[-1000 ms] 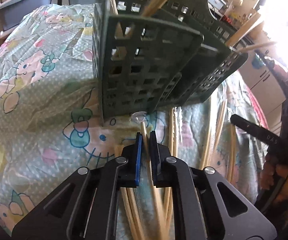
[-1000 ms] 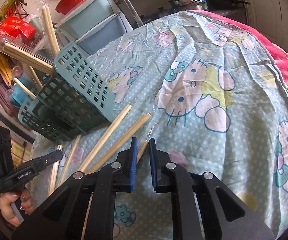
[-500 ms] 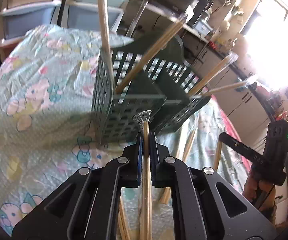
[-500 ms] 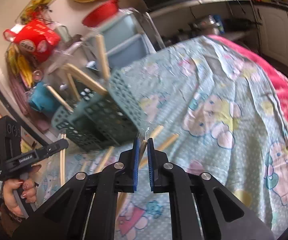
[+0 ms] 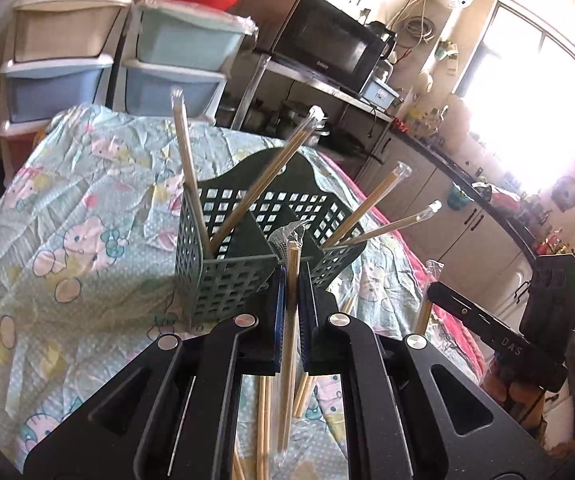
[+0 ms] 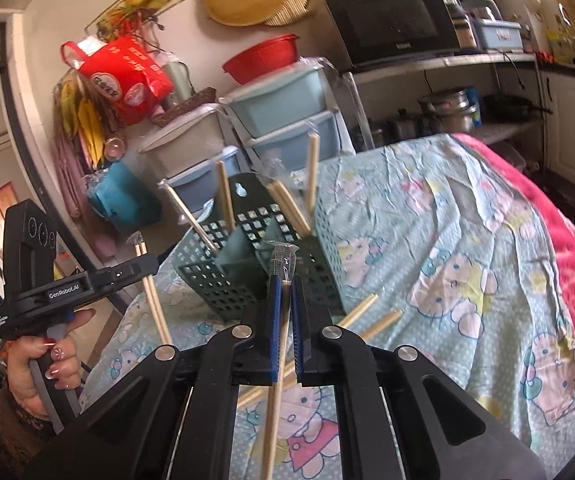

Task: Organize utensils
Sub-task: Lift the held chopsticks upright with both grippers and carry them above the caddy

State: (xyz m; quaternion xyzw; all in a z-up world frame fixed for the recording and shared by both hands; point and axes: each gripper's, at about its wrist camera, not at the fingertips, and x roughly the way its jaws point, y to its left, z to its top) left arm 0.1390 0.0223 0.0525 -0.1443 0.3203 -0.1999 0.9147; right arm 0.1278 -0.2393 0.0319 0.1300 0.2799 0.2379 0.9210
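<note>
Pale chopsticks (image 5: 292, 312) in clear crinkled sleeve

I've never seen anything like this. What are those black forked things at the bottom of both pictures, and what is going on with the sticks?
There is no robot here: a person holds a hand-held gripper in each hand, each with a camera looking along its two fingers. One picture is from the left hand-held gripper, the other from the right hand-held gripper. Each is shut on a pair of wrapped chopsticks, the left pair and the right pair, both off the cloth. Ahead stands a green utensil basket with several pairs already leaning in it, on a cartoon-cat tablecloth. More loose chopsticks lie on the cloth beside the basket. In the right view you see the person's left hand gripping its handle.
</note>
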